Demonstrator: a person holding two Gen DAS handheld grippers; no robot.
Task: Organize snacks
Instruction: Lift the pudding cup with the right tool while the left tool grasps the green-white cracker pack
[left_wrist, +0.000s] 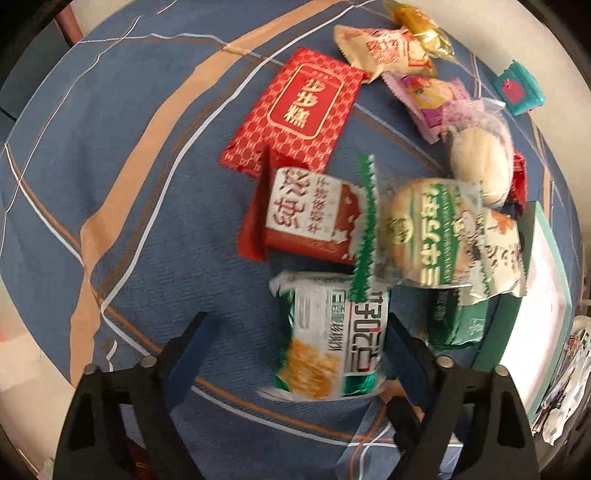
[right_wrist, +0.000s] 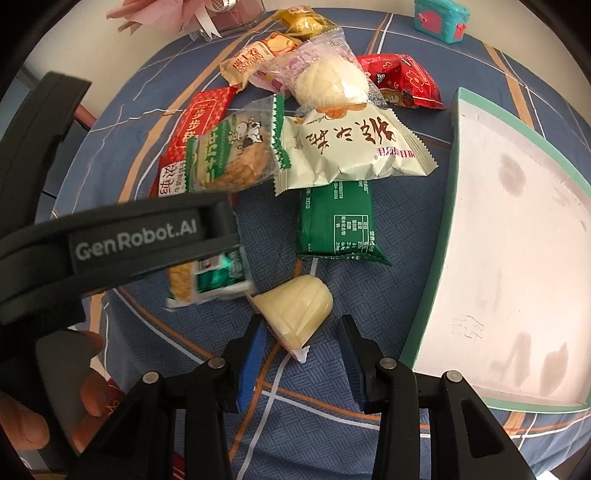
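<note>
My left gripper (left_wrist: 295, 332) points straight down over the green-and-white cracker pack (left_wrist: 330, 338) on the blue counter (left_wrist: 110, 184), jaws released and straddling it, no pad pressing yet. My right gripper (right_wrist: 301, 350) has its jaws clenched on the pale yellow jelly cup (right_wrist: 295, 314), just beside the white tray (right_wrist: 517, 240). The rest of the snack pile (right_wrist: 332, 147) lies beyond.

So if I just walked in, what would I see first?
A colourful heap of wrapped snacks on the blue plaid tablecloth, with a big red packet at its far left edge. Beside the heap, on the right, sits a white tray with a green rim. The left gripper hangs over a green and white cracker pack, and the right gripper pinches a pale yellow jelly cup.
</note>
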